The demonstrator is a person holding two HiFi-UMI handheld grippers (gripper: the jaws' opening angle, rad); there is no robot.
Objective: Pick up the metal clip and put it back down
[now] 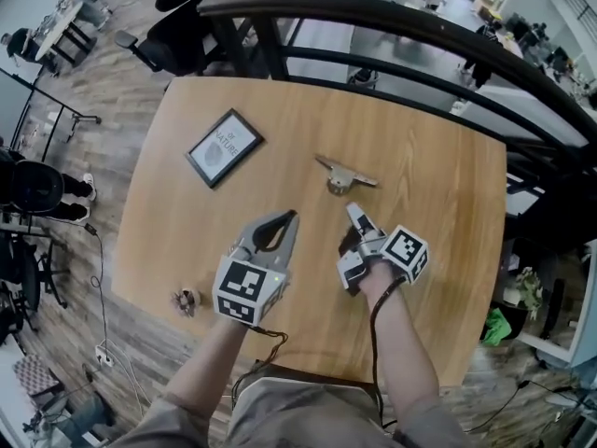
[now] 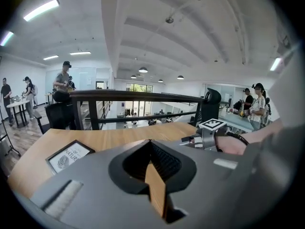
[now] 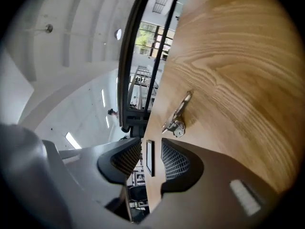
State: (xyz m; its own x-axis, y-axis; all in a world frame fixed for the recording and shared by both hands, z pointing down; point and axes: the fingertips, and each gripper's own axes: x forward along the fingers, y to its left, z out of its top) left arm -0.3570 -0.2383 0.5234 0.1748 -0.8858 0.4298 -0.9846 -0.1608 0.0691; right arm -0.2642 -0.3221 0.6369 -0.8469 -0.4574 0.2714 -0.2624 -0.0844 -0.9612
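My right gripper partly open and empty, near the metal clip lying on the table, my left gripper closed on nothing

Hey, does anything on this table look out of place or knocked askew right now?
Nothing is spilled or broken. The framed print lies skewed on the table, and a small brownish object, too small to identify, sits close to the near left edge. The metal clip looks intact.
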